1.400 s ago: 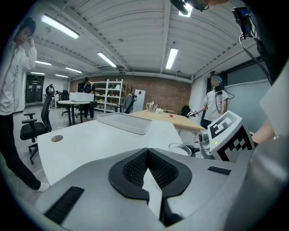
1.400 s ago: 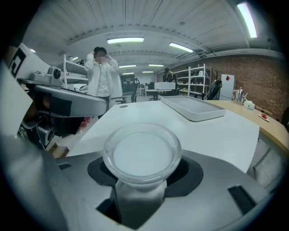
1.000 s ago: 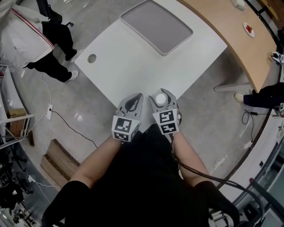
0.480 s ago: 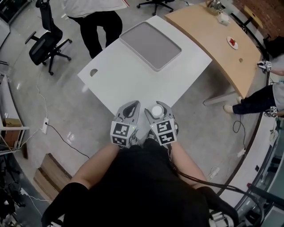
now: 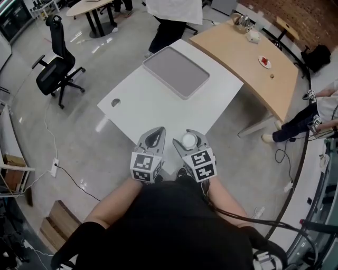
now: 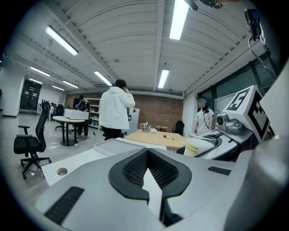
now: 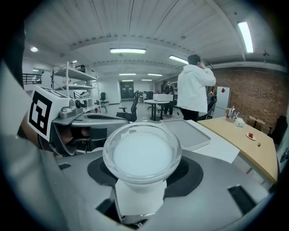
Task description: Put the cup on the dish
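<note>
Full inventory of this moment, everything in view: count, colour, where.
white table: 1, white, ahead of the grippers
tray: 1, grey, nothing on it, far end of the white table
wooden table: 1, tan, curved, right of the white table
plate: 1, white with something red, on the wooden table
office chair: 1, black, on the floor at left
standing person: 1, white top, beyond the tray
cup: 1, clear with whitish inside, held upright
left gripper: 1, grey, jaws together, nothing between them
right gripper: 1, grey, jaws shut on the cup
forearms: 2, bare, behind the grippers
</note>
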Tool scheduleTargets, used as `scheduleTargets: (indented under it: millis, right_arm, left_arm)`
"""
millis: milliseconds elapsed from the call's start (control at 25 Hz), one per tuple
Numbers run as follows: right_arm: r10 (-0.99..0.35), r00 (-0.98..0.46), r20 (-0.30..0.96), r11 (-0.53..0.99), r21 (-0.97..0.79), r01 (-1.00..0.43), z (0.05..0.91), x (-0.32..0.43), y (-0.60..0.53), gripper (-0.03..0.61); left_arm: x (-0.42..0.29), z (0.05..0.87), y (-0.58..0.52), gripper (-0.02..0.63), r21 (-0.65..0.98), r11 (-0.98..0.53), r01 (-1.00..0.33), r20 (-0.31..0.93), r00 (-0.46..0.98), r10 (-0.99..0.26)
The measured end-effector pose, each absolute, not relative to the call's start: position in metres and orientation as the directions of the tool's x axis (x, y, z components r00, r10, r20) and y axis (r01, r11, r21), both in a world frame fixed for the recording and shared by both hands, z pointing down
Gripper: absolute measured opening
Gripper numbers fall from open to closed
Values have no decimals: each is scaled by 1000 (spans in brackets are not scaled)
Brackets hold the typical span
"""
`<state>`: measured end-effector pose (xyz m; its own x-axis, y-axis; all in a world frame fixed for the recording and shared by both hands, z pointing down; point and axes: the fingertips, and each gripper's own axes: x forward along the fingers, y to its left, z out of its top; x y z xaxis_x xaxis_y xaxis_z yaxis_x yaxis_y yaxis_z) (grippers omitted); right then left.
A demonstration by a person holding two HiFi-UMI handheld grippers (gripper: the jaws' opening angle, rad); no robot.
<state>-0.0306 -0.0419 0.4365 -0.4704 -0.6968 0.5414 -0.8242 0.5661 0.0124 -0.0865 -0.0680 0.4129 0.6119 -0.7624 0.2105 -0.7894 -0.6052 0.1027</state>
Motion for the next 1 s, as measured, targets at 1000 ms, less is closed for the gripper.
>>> scheduleTargets:
  millis: [1000]
  right_arm:
    - [-670, -510, 539, 596, -18, -803, 418, 13, -136, 249]
  left_arm:
    - [-30, 401, -160, 8, 112, -602, -791, 202, 611, -765]
